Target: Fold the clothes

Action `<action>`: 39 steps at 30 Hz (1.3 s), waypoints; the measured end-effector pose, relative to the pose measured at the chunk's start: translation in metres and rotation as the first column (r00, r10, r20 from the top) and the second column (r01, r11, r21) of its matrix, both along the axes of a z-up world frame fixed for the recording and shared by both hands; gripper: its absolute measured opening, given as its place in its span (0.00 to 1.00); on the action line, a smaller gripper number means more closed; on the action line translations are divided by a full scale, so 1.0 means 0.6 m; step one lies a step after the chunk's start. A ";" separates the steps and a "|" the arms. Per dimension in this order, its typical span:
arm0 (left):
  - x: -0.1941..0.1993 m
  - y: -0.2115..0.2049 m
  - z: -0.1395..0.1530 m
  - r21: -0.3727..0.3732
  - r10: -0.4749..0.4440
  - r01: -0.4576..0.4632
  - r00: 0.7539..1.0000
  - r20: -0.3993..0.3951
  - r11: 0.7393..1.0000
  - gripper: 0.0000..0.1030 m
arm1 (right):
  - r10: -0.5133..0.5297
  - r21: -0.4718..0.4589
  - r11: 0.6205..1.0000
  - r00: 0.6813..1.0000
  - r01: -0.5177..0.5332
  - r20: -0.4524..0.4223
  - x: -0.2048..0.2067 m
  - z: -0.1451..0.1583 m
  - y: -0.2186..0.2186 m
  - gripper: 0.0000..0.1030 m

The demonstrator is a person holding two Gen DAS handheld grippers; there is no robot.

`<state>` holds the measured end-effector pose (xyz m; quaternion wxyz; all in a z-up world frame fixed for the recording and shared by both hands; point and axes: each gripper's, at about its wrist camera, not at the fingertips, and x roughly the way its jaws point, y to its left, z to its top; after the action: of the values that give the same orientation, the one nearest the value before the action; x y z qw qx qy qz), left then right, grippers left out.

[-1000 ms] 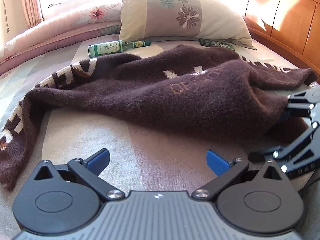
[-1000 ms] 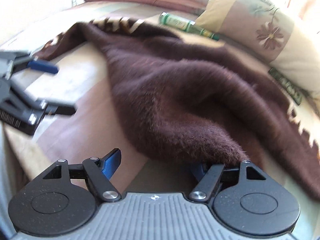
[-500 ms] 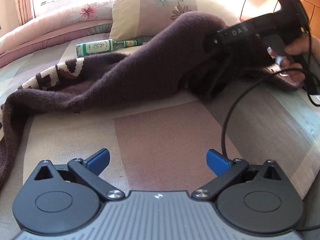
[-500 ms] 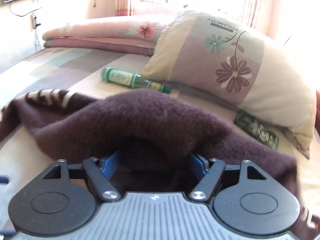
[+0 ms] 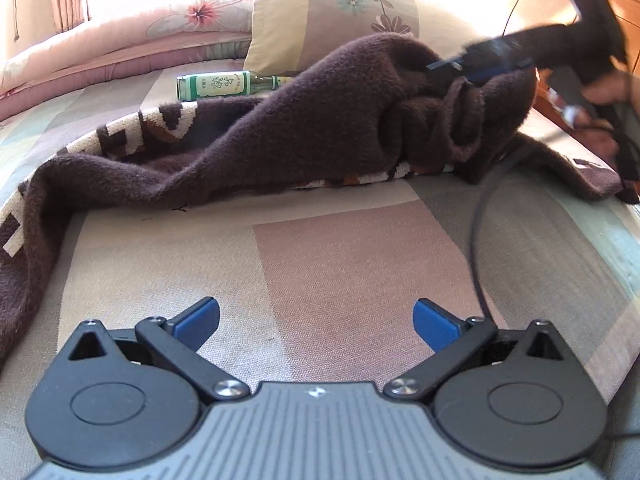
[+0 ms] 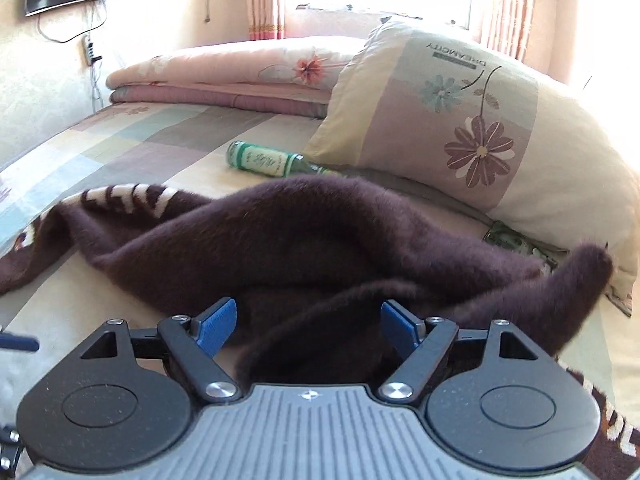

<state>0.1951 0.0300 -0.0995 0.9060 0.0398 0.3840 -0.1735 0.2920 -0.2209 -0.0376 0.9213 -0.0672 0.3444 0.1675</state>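
Observation:
A fuzzy dark brown garment (image 5: 320, 120) with a cream patterned hem lies bunched across the bed. In the right wrist view the garment (image 6: 300, 240) is heaped in front of my right gripper (image 6: 308, 324). The jaws are opening; a fold of cloth hangs loosely between the blue pads and they do not press on it. In the left wrist view the right gripper (image 5: 452, 68) hovers over the raised right end of the garment, with a person's hand (image 5: 600, 92) behind it. My left gripper (image 5: 316, 320) stands open over bare bedsheet, short of the garment and with nothing between its fingers.
A green glass bottle (image 5: 220, 86) lies behind the garment, beside a flowered pillow (image 5: 332, 12). A folded pink quilt (image 5: 120, 40) fills the far left. A wooden headboard (image 5: 600, 20) is at right. A black cable (image 5: 476, 220) trails across the sheet. A small green packet (image 6: 512, 240) lies under the pillow's edge.
The right gripper has lifted the garment's near right edge and carried it away toward the pillow, folding it over itself; its jaws now stand wider. The left gripper has stayed put.

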 end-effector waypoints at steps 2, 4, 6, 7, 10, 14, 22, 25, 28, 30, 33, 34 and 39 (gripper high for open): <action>-0.007 -0.001 0.007 0.000 -0.006 0.006 1.000 0.008 1.000 0.99 | 0.029 -0.004 1.000 0.999 -0.029 -0.029 -0.035 -0.010 0.001 0.80; -0.014 -0.002 0.013 0.006 -0.012 0.012 1.000 0.017 1.000 0.99 | 0.049 -0.033 0.998 0.998 -0.050 -0.031 -0.064 -0.025 0.006 0.77; -0.021 -0.005 0.017 0.018 -0.030 0.029 0.999 0.021 0.999 0.99 | 0.063 -0.095 0.993 0.998 -0.065 -0.023 -0.084 -0.041 0.016 0.71; -0.023 -0.008 0.019 0.030 -0.043 0.042 0.999 0.021 0.999 0.99 | 0.085 -0.139 0.987 0.996 -0.085 -0.007 -0.090 -0.046 0.025 0.68; -0.032 -0.019 0.020 0.099 -0.092 0.090 0.996 0.021 0.991 0.99 | 0.205 -0.353 0.921 0.975 -0.163 0.084 -0.108 -0.061 0.059 0.67; -0.038 -0.027 0.017 0.172 -0.147 0.142 0.989 0.018 0.975 0.99 | 0.465 -0.719 0.662 0.868 -0.211 0.173 -0.131 -0.099 0.110 0.68; -0.032 -0.031 0.004 0.176 -0.180 0.176 0.984 0.008 0.968 0.99 | 0.726 -0.972 0.127 0.686 -0.198 -0.045 -0.110 -0.192 0.136 0.67; -0.032 -0.029 0.005 0.174 -0.189 0.184 0.982 0.011 0.967 0.99 | 0.705 -0.975 0.078 0.703 -0.206 -0.093 -0.095 -0.196 0.129 0.22; -0.032 -0.025 0.007 0.178 -0.179 0.174 0.984 0.016 0.969 0.99 | 0.667 -0.948 0.194 0.742 -0.252 -0.061 -0.096 -0.160 0.134 0.11; -0.036 -0.021 0.011 0.179 -0.173 0.167 0.985 0.022 0.970 0.99 | 0.648 -0.910 0.310 0.761 -0.277 -0.010 -0.114 -0.126 0.137 0.10; -0.047 -0.015 0.021 0.183 -0.167 0.158 0.985 0.035 0.970 0.99 | 0.635 -0.844 0.437 0.771 -0.311 0.045 -0.139 -0.071 0.143 0.10; -0.051 -0.013 0.025 0.187 -0.165 0.155 0.985 0.041 0.970 0.99 | 0.631 -0.818 0.476 0.774 -0.323 0.062 -0.148 -0.051 0.146 0.10; -0.083 0.016 0.048 0.200 -0.125 0.109 0.990 0.069 0.974 0.99 | 0.633 -0.673 0.603 0.771 -0.429 0.075 -0.207 0.032 0.164 0.09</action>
<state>0.1453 0.0393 -0.0710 0.9007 0.1583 0.3590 -0.1863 0.1677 -0.1223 -0.0181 0.7932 -0.4916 0.1958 0.3015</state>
